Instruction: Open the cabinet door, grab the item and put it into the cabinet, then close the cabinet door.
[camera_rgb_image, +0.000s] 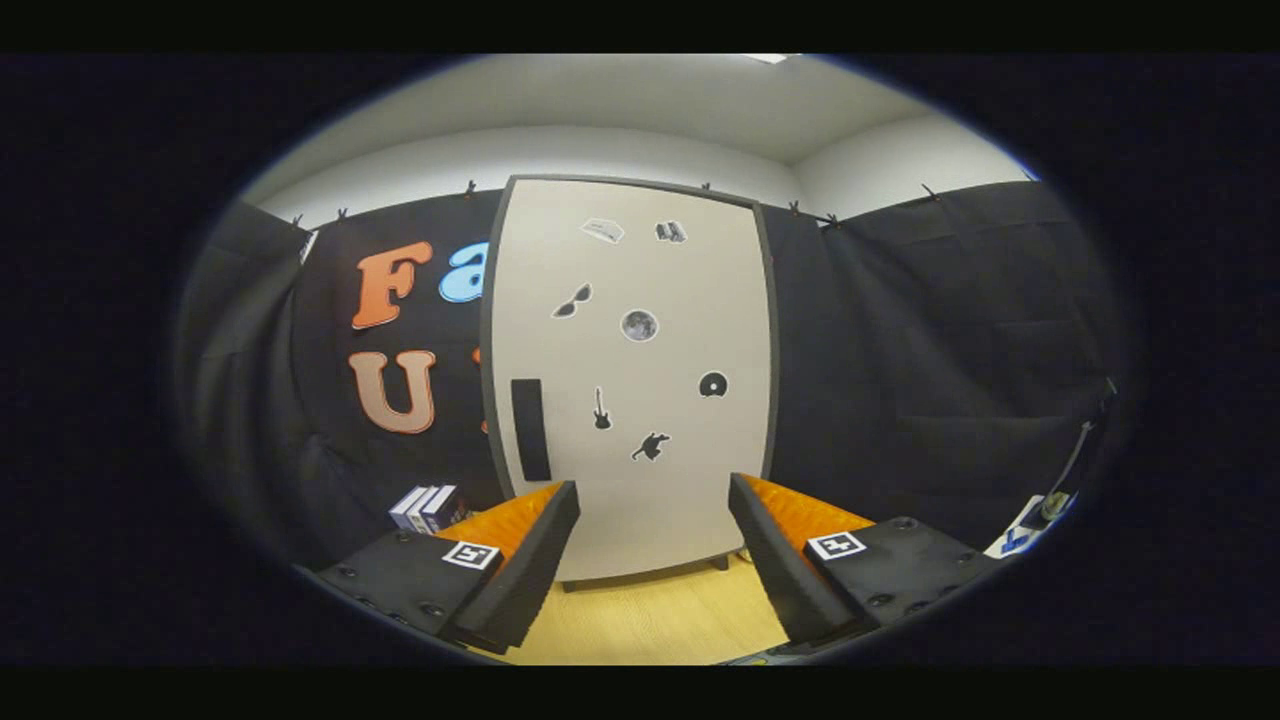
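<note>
A tall cabinet (632, 380) stands straight ahead, beyond my fingers, with its pale door shut. The door carries several small dark stickers and a black vertical handle (530, 429) near its left edge. My gripper (652, 560) is open, its two fingers spread wide with nothing between them, pointing at the lower part of the door from a short way off. A few small dark-and-white boxes (428, 508) stand side by side to the left of the cabinet's base, just beyond the left finger (520, 560).
A light wooden tabletop (650, 620) runs under the fingers up to the cabinet's feet. Black cloth walls close in on both sides. A white-and-blue object (1030, 525) with a cable lies at the far right.
</note>
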